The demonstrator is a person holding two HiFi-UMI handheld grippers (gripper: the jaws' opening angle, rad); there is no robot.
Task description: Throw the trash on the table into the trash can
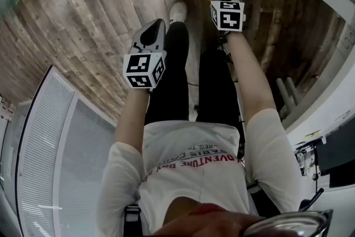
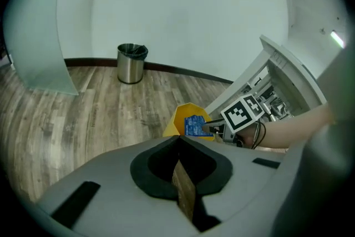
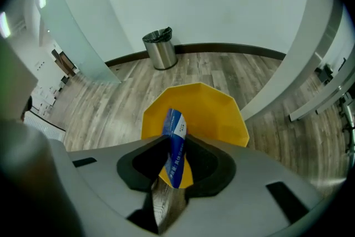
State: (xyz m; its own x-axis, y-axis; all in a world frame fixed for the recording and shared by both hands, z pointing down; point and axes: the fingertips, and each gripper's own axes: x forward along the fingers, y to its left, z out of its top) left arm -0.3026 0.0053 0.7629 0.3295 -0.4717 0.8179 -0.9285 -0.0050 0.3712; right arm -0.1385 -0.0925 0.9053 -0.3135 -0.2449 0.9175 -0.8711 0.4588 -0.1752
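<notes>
The right gripper (image 3: 172, 140) clamps a blue wrapper (image 3: 176, 148) upright between its jaws, right over the open yellow bin (image 3: 222, 114). The bin stands on the wood floor (image 3: 105, 105), at 12 o'clock in the head view. The left gripper (image 2: 178, 140) is clenched on nothing and hangs at 8 o'clock from the bin, apart from it.

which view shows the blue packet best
The right gripper view: the blue packet stands large between the jaws, above the yellow bin. The head view shows only a small scrap at the bin's mouth; the left gripper view shows it small, far off.
</notes>
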